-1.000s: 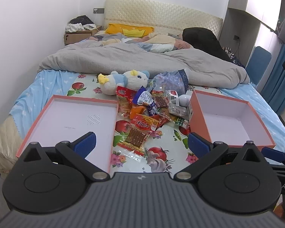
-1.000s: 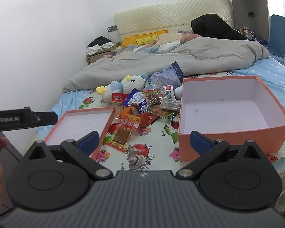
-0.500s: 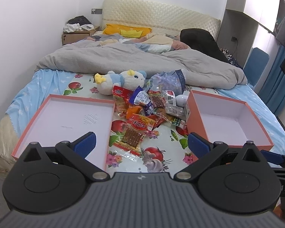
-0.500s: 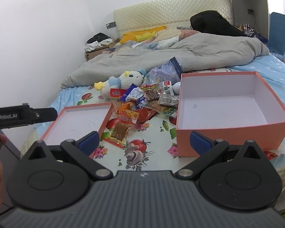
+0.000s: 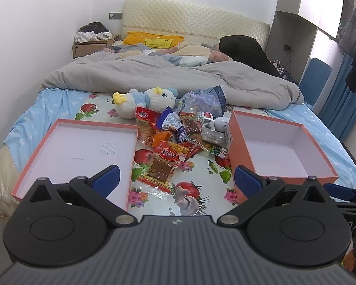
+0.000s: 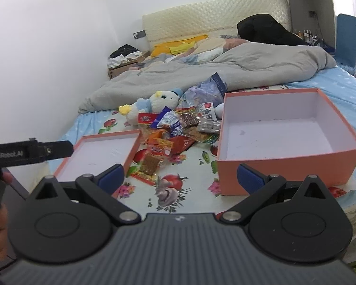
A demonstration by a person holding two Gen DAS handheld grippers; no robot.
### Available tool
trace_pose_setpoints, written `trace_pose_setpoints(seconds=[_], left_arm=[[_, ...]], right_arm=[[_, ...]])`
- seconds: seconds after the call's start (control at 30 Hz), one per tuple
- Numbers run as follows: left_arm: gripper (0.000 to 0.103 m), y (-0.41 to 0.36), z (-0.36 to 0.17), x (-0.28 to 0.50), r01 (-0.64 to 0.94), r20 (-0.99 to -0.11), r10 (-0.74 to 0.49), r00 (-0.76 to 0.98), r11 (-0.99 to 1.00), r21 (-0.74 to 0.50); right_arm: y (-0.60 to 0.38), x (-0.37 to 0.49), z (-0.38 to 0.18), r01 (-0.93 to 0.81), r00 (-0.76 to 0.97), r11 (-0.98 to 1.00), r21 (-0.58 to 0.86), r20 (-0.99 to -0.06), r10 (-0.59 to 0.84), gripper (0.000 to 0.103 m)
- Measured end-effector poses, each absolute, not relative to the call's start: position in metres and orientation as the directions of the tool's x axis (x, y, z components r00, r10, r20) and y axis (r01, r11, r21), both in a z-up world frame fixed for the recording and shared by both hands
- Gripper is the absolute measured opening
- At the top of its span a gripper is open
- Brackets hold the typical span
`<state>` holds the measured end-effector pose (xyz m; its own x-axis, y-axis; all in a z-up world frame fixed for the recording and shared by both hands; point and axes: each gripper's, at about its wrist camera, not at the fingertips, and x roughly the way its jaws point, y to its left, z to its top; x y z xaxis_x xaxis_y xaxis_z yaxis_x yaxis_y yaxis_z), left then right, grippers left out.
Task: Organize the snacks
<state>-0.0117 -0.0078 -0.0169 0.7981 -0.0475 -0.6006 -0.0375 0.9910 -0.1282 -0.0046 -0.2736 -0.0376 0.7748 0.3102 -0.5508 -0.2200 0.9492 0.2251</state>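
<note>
The bed (image 5: 59, 99) carries a grey duvet (image 5: 154, 76) at its far half and a fruit-print cloth (image 5: 194, 190) at the near end. On that cloth sit 2 orange boxes: a deep box (image 6: 289, 161) at right and a shallow lid (image 5: 35, 156) at left, both holding nothing. Between them lies the snack pile (image 5: 178, 135), touching a plush toy (image 5: 144, 99) behind it. The left gripper (image 5: 175, 178) and right gripper (image 6: 180, 175) hover above the near edge, both released, fingers wide apart and grasping nothing.
</note>
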Motion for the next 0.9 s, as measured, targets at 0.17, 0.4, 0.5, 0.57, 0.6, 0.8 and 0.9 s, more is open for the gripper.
trace_pose_setpoints(seconds=[0.17, 0.4, 0.5, 0.57, 0.6, 0.8, 0.9], left_arm=[[0.103, -0.006, -0.019, -0.011, -0.035, -0.606, -0.052, 0.794, 0.991, -0.13], [0.103, -0.005, -0.021, -0.011, -0.04, -0.613, -0.049, 0.789, 0.991, -0.13], [0.103, -0.005, -0.024, -0.01, -0.044, -0.614, -0.042, 0.788, 0.991, -0.124], [0.103, -0.006, -0.026, -0.011, -0.057, -0.607, -0.026, 0.794, 0.991, -0.118], [0.103, -0.005, -0.027, -0.011, -0.062, -0.601, -0.025, 0.799, 0.99, -0.123], [0.103, -0.007, -0.043, -0.003, -0.06, -0.641, -0.028, 0.767, 0.991, -0.116], [0.103, -0.008, -0.05, 0.003, -0.059, -0.648, -0.035, 0.761, 0.991, -0.122]], right_arm=[[-0.273, -0.004, -0.039, -0.206, 0.772, 0.952, 0.227, -0.56, 0.3, 0.103], [-0.273, -0.004, -0.042, -0.218, 0.756, 0.947, 0.238, -0.573, 0.317, 0.103], [-0.271, -0.005, -0.043, -0.221, 0.755, 0.948, 0.23, -0.575, 0.316, 0.103], [-0.27, -0.005, -0.043, -0.219, 0.756, 0.951, 0.219, -0.578, 0.308, 0.103], [-0.268, -0.006, -0.043, -0.233, 0.755, 0.952, 0.201, -0.579, 0.307, 0.103], [-0.265, -0.004, -0.048, -0.241, 0.75, 0.951, 0.192, -0.585, 0.308, 0.103], [-0.267, 0.0, -0.051, -0.231, 0.746, 0.95, 0.211, -0.589, 0.312, 0.103]])
